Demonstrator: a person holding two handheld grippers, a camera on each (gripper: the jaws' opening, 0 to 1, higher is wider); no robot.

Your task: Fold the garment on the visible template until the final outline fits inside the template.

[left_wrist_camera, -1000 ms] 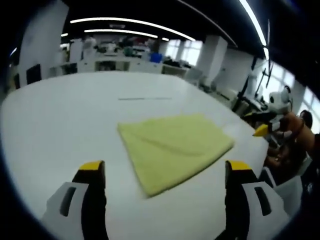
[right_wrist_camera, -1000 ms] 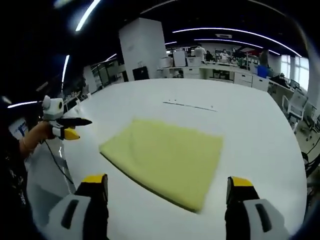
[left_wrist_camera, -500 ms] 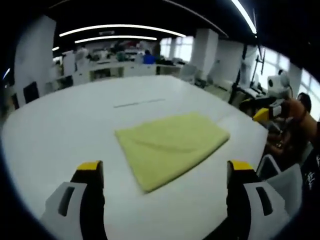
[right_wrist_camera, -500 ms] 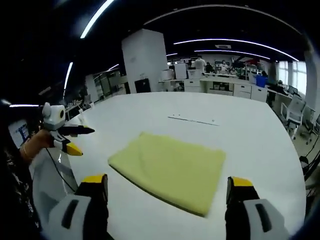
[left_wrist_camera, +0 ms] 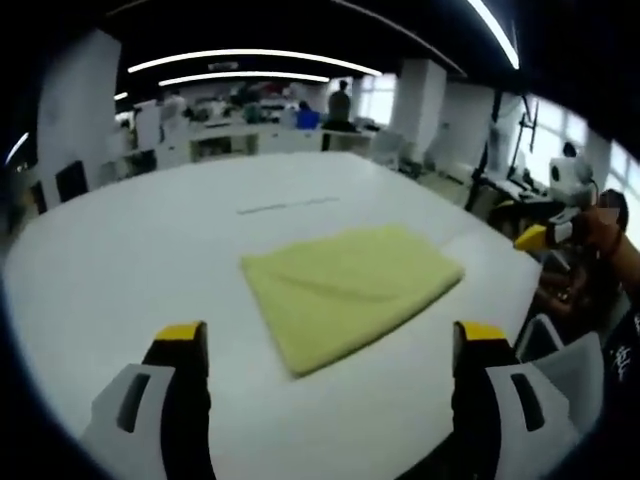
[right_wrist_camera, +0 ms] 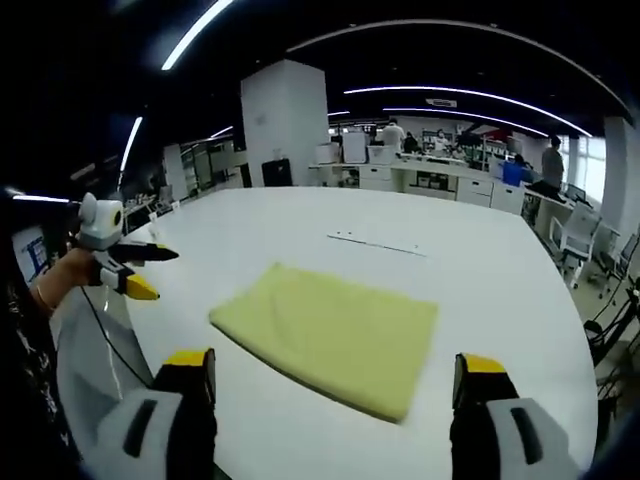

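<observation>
White bench [left_wrist_camera: 120, 260] in a big office holds a folded yellow cloth [left_wrist_camera: 350, 290] in its middle. Left gripper [left_wrist_camera: 325, 345] and right gripper [right_wrist_camera: 335, 375] hover near it, jaws wide apart, holding nothing.

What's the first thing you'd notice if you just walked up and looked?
The yellow folded garment lying flat in the middle of the big white table. Next, the left gripper, held open in a hand off the table's edge, and the right gripper across from it.
</observation>
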